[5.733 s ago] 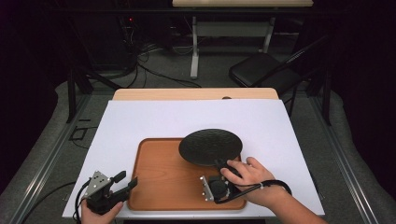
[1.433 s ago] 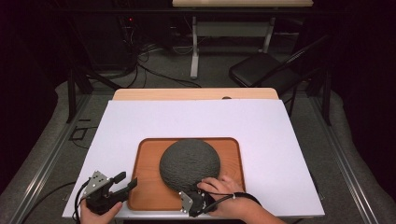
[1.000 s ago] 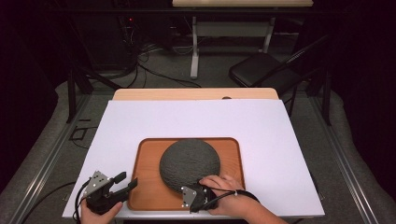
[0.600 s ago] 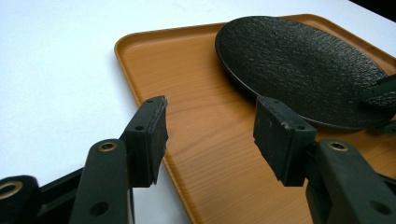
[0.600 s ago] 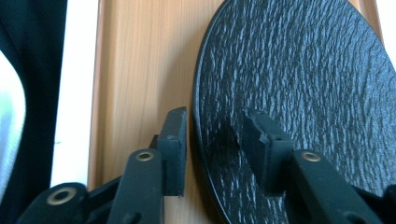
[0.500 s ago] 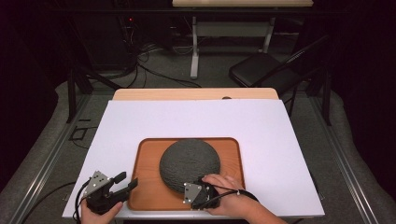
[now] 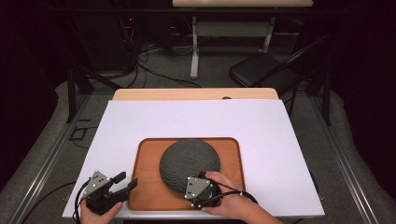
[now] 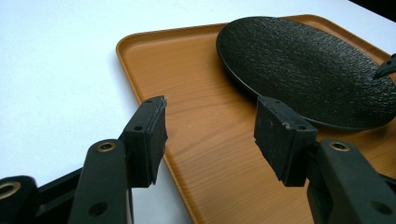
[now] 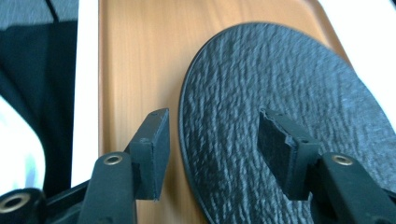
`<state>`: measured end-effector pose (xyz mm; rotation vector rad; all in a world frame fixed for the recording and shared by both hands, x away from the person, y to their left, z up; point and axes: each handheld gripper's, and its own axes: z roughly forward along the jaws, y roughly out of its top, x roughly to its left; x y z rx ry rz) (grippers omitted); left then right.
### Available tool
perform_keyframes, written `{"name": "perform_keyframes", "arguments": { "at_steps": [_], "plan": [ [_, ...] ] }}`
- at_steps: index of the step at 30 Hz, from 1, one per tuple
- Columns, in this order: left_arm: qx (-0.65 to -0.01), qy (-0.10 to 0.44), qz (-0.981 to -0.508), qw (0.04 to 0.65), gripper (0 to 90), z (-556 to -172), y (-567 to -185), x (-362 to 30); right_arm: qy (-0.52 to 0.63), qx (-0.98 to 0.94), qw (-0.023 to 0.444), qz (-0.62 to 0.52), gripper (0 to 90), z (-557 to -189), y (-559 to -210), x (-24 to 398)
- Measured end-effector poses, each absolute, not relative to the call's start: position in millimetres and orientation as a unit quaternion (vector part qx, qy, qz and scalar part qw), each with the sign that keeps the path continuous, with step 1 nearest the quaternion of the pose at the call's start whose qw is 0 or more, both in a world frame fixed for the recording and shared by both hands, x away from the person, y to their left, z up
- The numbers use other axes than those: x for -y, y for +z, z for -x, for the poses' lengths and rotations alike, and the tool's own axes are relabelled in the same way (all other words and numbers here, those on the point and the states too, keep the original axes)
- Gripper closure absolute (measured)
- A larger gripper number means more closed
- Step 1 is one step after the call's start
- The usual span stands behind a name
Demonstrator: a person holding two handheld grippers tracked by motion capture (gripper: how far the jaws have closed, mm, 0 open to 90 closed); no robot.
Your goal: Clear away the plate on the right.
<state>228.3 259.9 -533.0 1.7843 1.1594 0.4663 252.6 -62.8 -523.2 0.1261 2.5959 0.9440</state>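
A round black textured plate [image 7: 189, 164] lies flat in the middle of a brown wooden tray [image 7: 144, 186] near the table's front edge. My right gripper [image 7: 201, 177] sits at the plate's near rim, and its jaws have just been opening. In the right gripper view the right gripper [image 9: 212, 121] stands open astride the plate's [image 9: 289, 88] rim, one pad over the bare tray [image 9: 135, 60], neither pad pressing. My left gripper [image 7: 127, 179] is open at the tray's front left corner. The left gripper [image 8: 210, 112] holds nothing, with the tray [image 8: 187, 93] under it and the plate [image 8: 308, 60] beyond.
A white sheet [image 7: 196, 116] covers the table, with a strip of wooden tabletop [image 7: 187, 94] at the back. A black folding chair [image 7: 261, 70] and floor cables [image 7: 154, 60] lie beyond the table. Metal rails [image 7: 341, 154] run along both sides.
The plate, earlier raised at the tray's far right, now lies flat in the tray's middle. The right hand came nearer and leftward with it. The left gripper has stayed put.
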Motion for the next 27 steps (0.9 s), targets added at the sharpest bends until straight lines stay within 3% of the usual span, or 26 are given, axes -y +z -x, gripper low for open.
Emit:
{"name": "perform_keyframes", "arguments": {
  "at_steps": [8,27],
  "plan": [
    [-0.473,0.188,-0.725,0.463,44.0,-229,-533,-260,0.395,-0.895,0.184,-0.093,36.4,-254,-519,72],
    [-0.473,0.189,-0.725,0.463,43.9,-228,-533,-260,0.449,-0.841,0.222,-0.205,35.7,-245,-504,119]
  ]
}}
